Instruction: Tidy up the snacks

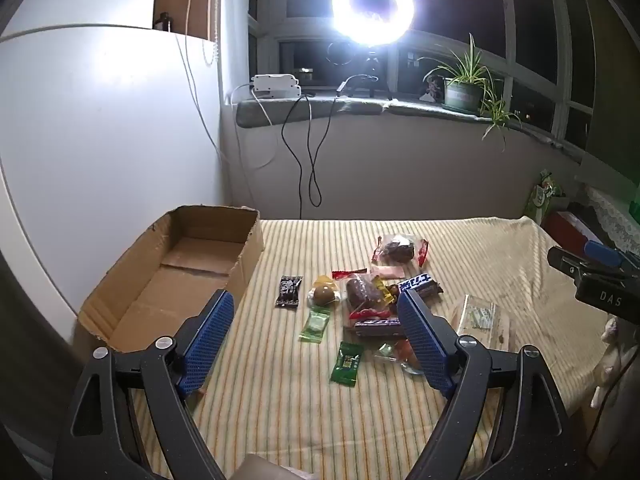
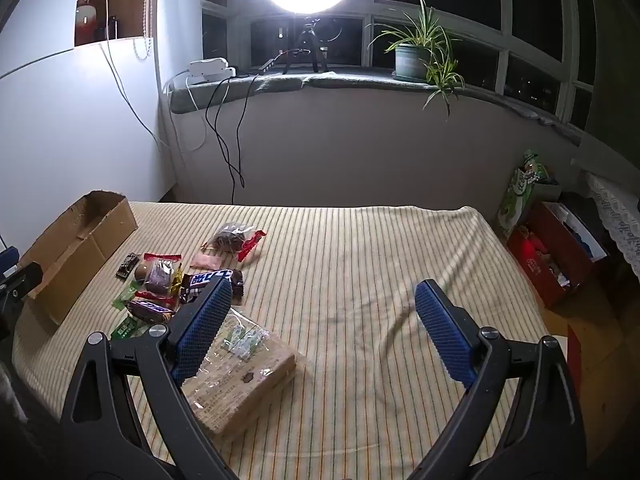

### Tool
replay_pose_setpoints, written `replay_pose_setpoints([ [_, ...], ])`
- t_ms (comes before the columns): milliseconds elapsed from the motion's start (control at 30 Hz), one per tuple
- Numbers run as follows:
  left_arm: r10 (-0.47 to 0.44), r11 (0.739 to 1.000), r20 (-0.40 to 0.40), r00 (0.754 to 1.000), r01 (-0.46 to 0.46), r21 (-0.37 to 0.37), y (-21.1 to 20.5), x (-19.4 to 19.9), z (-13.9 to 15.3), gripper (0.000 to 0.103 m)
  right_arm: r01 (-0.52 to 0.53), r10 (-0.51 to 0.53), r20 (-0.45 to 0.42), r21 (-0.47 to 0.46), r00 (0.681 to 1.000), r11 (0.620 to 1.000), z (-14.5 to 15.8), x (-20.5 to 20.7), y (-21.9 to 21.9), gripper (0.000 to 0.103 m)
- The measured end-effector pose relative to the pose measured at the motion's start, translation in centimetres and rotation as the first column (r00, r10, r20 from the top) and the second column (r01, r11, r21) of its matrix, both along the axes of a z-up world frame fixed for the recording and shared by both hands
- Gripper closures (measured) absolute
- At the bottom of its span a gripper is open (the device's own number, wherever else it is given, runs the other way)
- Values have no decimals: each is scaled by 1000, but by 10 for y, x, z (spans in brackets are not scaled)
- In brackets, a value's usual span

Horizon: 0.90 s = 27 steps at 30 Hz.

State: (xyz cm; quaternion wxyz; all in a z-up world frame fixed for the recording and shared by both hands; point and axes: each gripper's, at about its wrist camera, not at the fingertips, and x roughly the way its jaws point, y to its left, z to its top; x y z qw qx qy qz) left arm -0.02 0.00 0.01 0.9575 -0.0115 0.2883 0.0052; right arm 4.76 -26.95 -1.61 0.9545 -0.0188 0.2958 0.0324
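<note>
Snacks [image 1: 360, 300] loose ahead of both wide-open, empty claws.
Best picked singly, then dropped into box [image 1: 180, 276] beside left claw [image 1: 316, 336].

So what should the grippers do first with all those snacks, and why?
Probably lower the left hand-held gripper onto the green packet closest to it. Both hand-held grippers are open and hold nothing, the cardboard box on the left has nothing in it, and the snacks lie loose on the striped cloth. That packet sits apart from the pile, so it looks easy to pinch alone.
</note>
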Motion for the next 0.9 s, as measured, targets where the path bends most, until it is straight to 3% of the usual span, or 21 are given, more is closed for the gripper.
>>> replay_pose_setpoints([
  [900, 1, 1000, 0, 1000, -1, 3, 4, 0, 0, 19, -2, 2, 11, -22, 1000, 1000, 1, 0, 2, 8],
])
